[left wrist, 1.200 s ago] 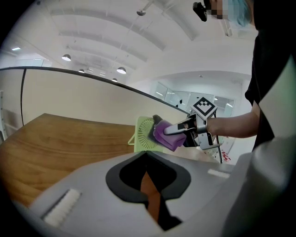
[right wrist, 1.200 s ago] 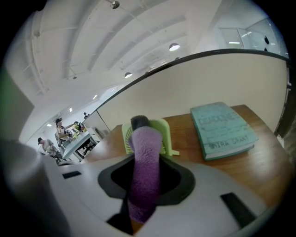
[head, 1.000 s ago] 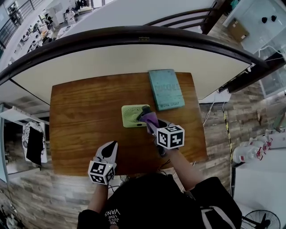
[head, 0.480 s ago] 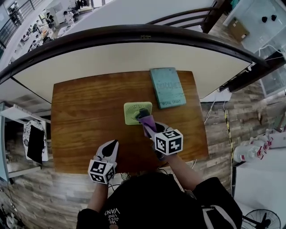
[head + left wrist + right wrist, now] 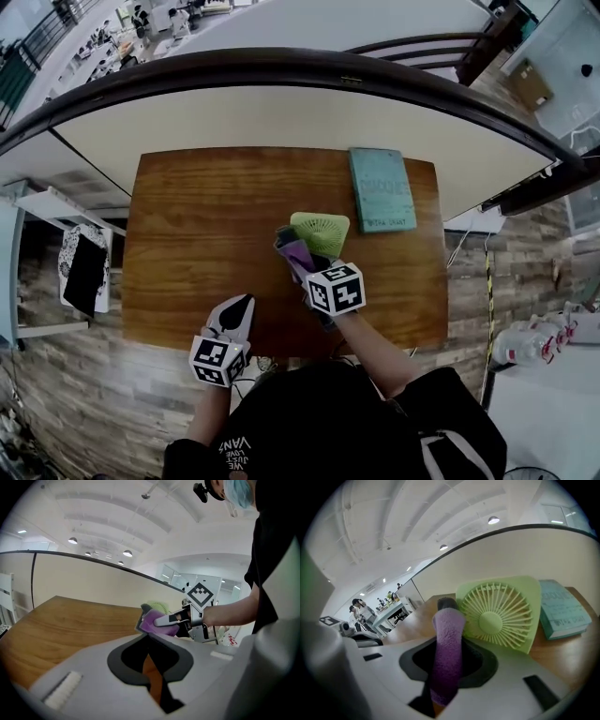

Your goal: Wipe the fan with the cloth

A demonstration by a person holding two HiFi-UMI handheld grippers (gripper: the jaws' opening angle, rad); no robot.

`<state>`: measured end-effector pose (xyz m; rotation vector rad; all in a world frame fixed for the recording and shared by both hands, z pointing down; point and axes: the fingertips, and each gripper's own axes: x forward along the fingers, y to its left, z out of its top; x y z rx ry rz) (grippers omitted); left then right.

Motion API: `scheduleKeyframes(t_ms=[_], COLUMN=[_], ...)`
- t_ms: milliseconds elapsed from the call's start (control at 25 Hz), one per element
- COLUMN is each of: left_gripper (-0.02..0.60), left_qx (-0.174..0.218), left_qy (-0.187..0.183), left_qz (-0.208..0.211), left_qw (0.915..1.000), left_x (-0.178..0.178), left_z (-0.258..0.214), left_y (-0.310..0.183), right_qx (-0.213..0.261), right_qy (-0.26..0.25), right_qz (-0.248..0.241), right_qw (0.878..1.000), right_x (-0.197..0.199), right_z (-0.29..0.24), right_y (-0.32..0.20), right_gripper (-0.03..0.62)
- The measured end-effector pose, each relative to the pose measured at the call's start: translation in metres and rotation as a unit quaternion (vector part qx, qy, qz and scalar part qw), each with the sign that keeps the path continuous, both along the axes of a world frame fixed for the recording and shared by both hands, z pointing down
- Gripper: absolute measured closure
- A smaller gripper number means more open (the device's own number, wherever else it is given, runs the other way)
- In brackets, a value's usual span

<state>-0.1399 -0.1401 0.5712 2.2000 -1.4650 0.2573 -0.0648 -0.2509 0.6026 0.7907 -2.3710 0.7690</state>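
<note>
Two grippers show over the wooden table (image 5: pixel 197 225). The right gripper (image 5: pixel 295 253) has its jaws clamped on a purple cloth (image 5: pixel 448 648), which stands up between them as a folded roll. Just ahead of those jaws and slightly to their right is the green fan (image 5: pixel 320 231), near the middle of the table, tipped up so that its round grille faces the right gripper. The cloth's top end lies at the fan's left edge; whether they touch is unclear. A teal book (image 5: pixel 382 187) lies flat beyond the fan, to its right. The left gripper (image 5: pixel 240 306) sits at the table's near edge, well apart from the fan, jaws together and empty.
</note>
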Motion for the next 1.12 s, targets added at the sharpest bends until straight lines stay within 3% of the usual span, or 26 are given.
scheduleKeyframes(t_ms=[400,1120], left_gripper=[0.571,0.571], left_qx=[-0.002,0.009], left_qy=[-0.001,0.009], left_qz=[0.003,0.075], left_qw=[1.0000,0.9971], left_x=[0.003,0.049], left_z=[0.003,-0.003], left_y=[0.005,-0.021], right_qx=[-0.001,-0.005], right_qy=[0.021,0.053], right_qz=[0.023,0.155], right_qw=[1.000,0.987], right_x=[0.024,0.132], right_z=[0.011,0.020], right_y=[-0.008,-0.013], right_gripper=[0.496,0.496])
